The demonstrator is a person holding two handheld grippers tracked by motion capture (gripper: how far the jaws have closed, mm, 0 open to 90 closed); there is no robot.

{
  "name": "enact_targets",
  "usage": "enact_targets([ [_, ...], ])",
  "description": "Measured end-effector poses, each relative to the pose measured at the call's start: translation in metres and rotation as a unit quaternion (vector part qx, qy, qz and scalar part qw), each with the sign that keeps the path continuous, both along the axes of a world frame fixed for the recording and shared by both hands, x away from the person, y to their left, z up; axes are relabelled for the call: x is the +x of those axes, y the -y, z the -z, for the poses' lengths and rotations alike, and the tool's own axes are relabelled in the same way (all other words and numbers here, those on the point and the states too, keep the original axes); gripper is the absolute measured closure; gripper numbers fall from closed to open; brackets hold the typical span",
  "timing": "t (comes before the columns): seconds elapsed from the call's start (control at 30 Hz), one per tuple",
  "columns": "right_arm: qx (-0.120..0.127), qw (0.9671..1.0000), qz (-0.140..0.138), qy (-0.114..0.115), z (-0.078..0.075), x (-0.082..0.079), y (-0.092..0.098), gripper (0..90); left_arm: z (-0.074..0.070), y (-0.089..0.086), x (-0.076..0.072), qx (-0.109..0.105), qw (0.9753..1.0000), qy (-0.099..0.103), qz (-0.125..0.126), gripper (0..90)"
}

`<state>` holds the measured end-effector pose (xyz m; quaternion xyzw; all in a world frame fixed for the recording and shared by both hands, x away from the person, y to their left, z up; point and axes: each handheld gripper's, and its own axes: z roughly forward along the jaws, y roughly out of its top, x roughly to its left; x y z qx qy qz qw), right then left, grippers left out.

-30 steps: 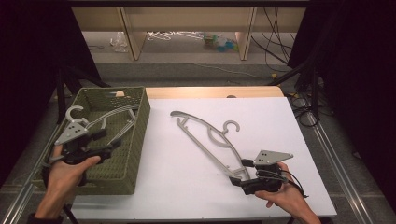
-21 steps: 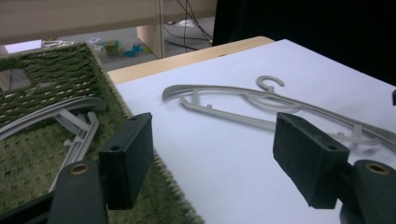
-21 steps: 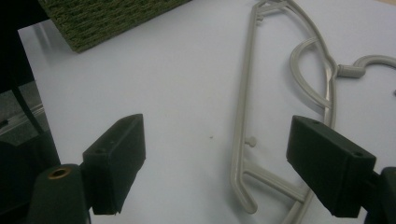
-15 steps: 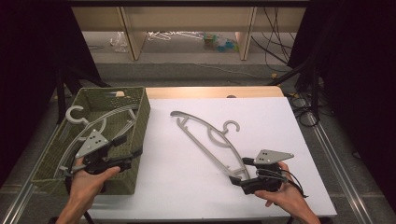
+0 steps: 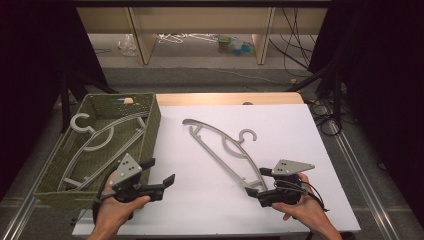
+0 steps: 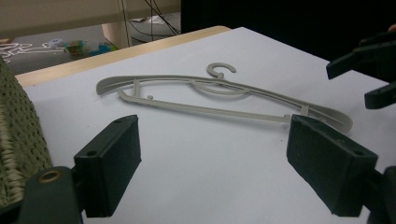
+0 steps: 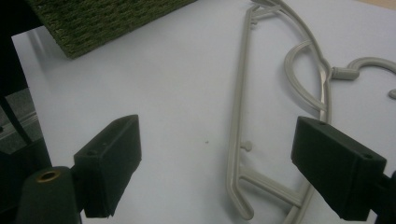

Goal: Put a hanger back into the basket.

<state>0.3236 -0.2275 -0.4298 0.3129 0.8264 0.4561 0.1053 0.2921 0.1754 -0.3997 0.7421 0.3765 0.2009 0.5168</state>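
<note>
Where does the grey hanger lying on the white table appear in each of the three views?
High view: hanger lies diagonally at the centre of the white table.
Left gripper view: hanger stretches across the middle, hook at the top.
Right gripper view: hanger runs down the right half.
Shared landmark: green basket.

the left gripper [image 5: 160, 171] has come out of the basket [image 5: 150, 131] onto the white table [image 5: 200, 200], jaws wide, leaving its hanger [image 5: 95, 140] lying inside.

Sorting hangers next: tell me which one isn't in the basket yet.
The hanger on the white table, beside the right gripper; the other hanger lies inside the green basket.
</note>
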Motion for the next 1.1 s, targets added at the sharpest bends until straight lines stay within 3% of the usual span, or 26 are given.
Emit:
enact_targets([
  [0.03, 0.000, 1.0000, 0.000, -0.005, 0.000, 0.000, 0.000, 16.9, 0.002, 0.002, 0.000, 0.001, 1.0000, 0.002, 0.009, 17.5],
  [0.2, 0.001, 0.9999, 0.013, 0.002, 0.001, 0.007, 0.003, 16.8, 0.014, 0.010, -0.007, -0.009, 0.9999, -0.003, 0.007, 17.3],
  [0.33, -0.027, 0.9992, 0.026, 0.016, 0.002, 0.013, 0.005, 16.8, 0.026, 0.017, -0.009, 0.018, 0.9996, 0.003, 0.021, 17.0],
  [0.4, -0.029, 0.9990, 0.031, 0.014, 0.003, 0.016, 0.005, 16.8, 0.030, 0.020, -0.009, 0.016, 0.9995, -0.001, 0.027, 17.0],
  [0.5, -0.042, 0.9982, 0.039, 0.014, 0.006, 0.025, 0.003, 16.9, 0.033, 0.021, -0.008, 0.028, 0.9991, 0.001, 0.033, 17.1],
  [0.63, -0.066, 0.9965, 0.052, -0.005, 0.013, 0.039, 0.000, 21.8, 0.035, 0.020, -0.008, 0.029, 0.9991, -0.001, 0.032, 17.1],
  [0.67, -0.071, 0.9958, 0.057, -0.001, 0.015, 0.044, -0.001, 22.2, 0.035, 0.020, -0.008, 0.029, 0.9991, -0.001, 0.032, 17.1],
  [0.93, -0.120, 0.9882, 0.084, -0.045, 0.030, 0.080, -0.012, 32.3, 0.036, 0.018, -0.007, 0.029, 0.9993, -0.001, 0.024, 18.2],
  [1.03, -0.118, 0.9860, 0.088, -0.078, 0.034, 0.093, -0.013, 37.1, 0.037, 0.019, -0.006, 0.022, 0.9994, -0.004, 0.025, 18.2],
  [1.1, -0.125, 0.9846, 0.091, -0.081, 0.037, 0.100, -0.013, 41.2, 0.037, 0.019, -0.006, 0.022, 0.9994, -0.004, 0.026, 18.2],
])
